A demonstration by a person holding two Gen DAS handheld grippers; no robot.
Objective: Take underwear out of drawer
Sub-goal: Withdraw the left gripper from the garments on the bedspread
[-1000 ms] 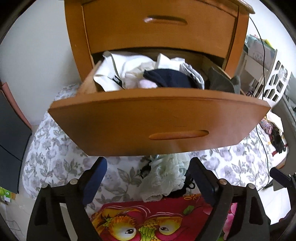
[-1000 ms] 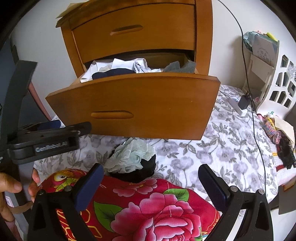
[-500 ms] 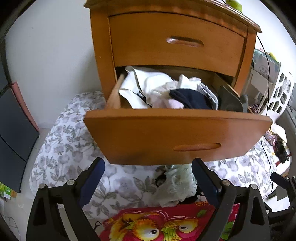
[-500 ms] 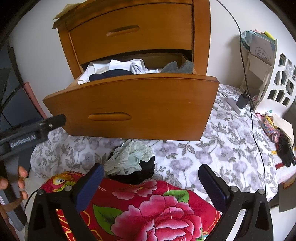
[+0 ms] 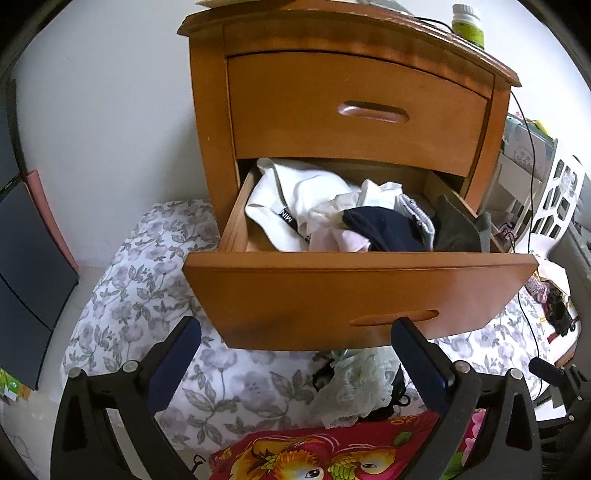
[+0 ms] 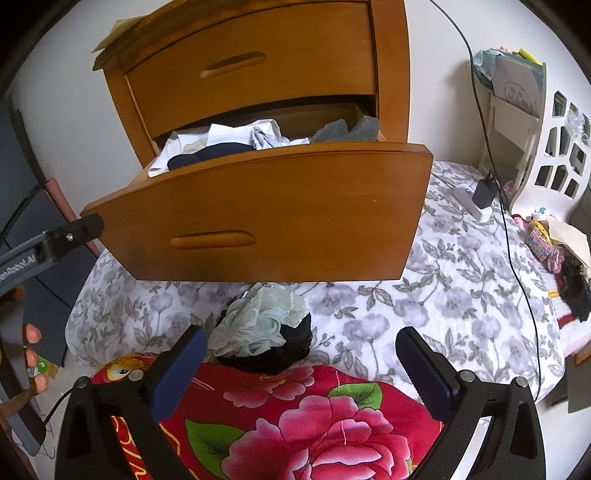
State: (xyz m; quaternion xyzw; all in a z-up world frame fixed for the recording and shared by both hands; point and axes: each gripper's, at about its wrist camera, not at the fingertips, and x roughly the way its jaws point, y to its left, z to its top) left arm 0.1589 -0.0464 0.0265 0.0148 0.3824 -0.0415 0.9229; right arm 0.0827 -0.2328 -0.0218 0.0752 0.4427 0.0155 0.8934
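Both my grippers, left and right, have fingers spread wide and hold nothing; the left has just been opening. 2 underwear pieces lie on the bed between my right fingers; more clothing waits in the open drawer ahead.

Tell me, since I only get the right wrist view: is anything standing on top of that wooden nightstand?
Observer: Yes, a green-labelled bottle stands on the nightstand, toward its right side.
Visitor: Does the white garment in the open drawer have any markings?
Observer: It carries a black label strip with white letters.
Visitor: What is the left gripper doing?
Observer: It is open in front of the drawer. Its jaws have just been opening, with nothing between them.
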